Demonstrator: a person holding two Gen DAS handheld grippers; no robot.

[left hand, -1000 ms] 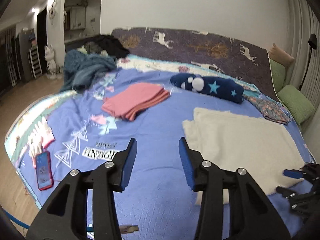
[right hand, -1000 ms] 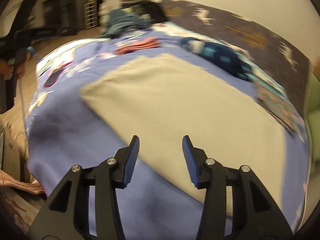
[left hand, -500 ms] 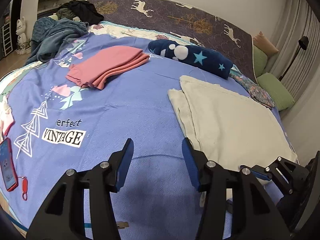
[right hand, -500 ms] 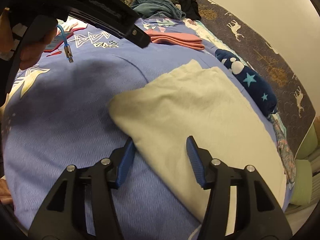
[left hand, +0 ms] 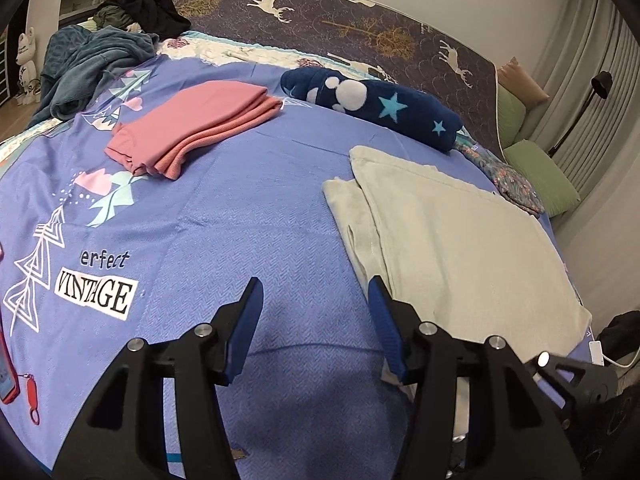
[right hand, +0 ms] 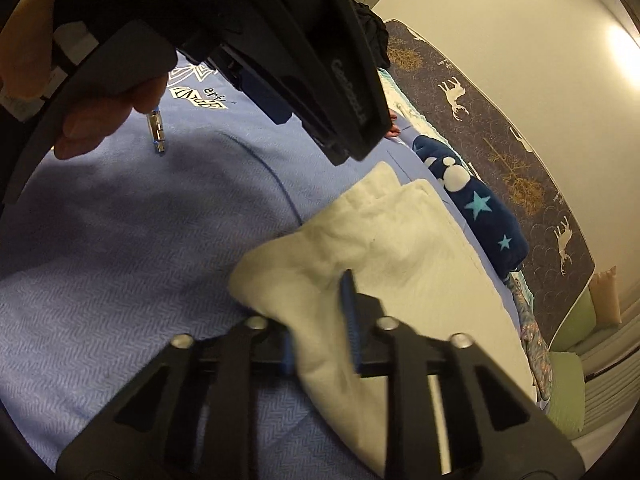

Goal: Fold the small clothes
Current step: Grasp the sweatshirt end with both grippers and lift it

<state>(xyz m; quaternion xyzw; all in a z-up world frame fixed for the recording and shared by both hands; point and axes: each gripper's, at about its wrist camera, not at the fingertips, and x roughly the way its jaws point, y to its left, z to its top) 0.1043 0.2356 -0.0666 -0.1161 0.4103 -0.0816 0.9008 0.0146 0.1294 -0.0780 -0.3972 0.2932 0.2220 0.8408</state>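
right claw (right hand: 320, 320) just closed on cream cloth (right hand: 400, 248) — left claw (left hand: 316, 320) opening, empty.

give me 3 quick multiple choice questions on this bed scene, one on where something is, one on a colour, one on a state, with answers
1. Where does the cream cloth lie relative to the pink stack in the left wrist view?
A. right of it
B. left of it
C. on top of it

2. What colour is the roll with stars?
A. green
B. dark blue
C. red

3. What are the right tongs doing?
A. open over the bedspread
B. shut on the pink stack
C. shut on the cream cloth

Answers:
1 A, the cloth lies on the right side of the bed, apart from the stack.
2 B, navy with pale stars and white dots.
3 C, the pads have just closed on the cloth's near corner.
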